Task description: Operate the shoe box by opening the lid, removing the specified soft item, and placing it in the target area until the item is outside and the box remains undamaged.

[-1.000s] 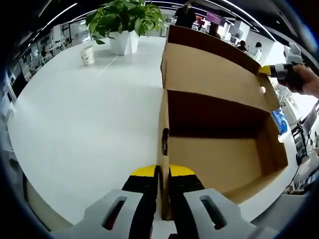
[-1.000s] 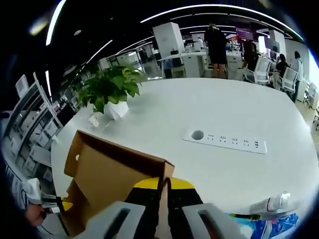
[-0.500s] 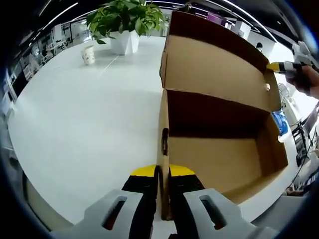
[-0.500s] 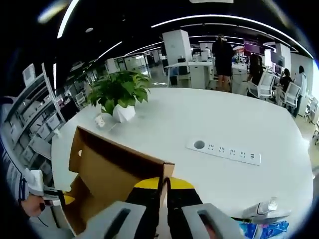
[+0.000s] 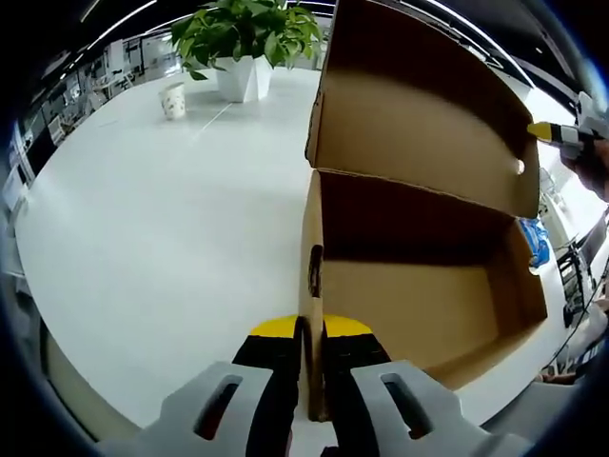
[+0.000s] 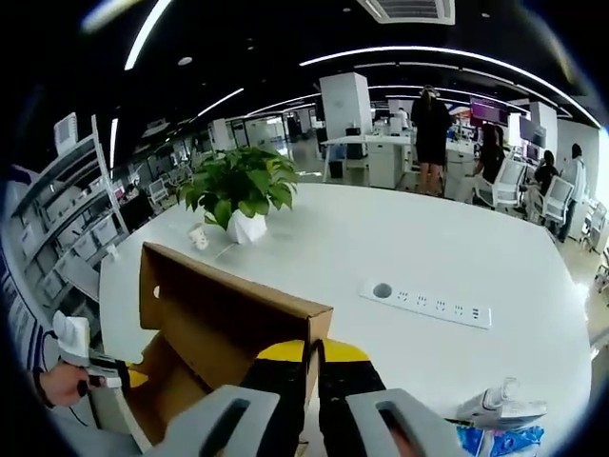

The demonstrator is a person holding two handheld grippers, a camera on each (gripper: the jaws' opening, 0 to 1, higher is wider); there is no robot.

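Note:
The brown cardboard shoe box (image 5: 428,295) lies open on the white table (image 5: 152,238). My left gripper (image 5: 311,331) is shut on the top edge of the box's near side wall. The lid (image 5: 419,114) stands raised at the back, and the inside that shows is bare cardboard. My right gripper (image 6: 311,352) is shut on the lid's (image 6: 224,314) free corner; it appears yellow-tipped at the far right (image 5: 550,132) of the left gripper view. In the right gripper view the left gripper (image 6: 90,367) shows low at the left, held by a hand.
A potted plant (image 5: 243,38) and a paper cup (image 5: 172,99) stand at the table's far side. A power strip (image 6: 428,305) is set into the table. A blue packet (image 5: 533,238) and a white object (image 6: 500,409) lie beside the box. People stand in the background.
The lid has swung further up and back with my right gripper on its corner. The left gripper keeps its hold on the side wall and the box stays in place.

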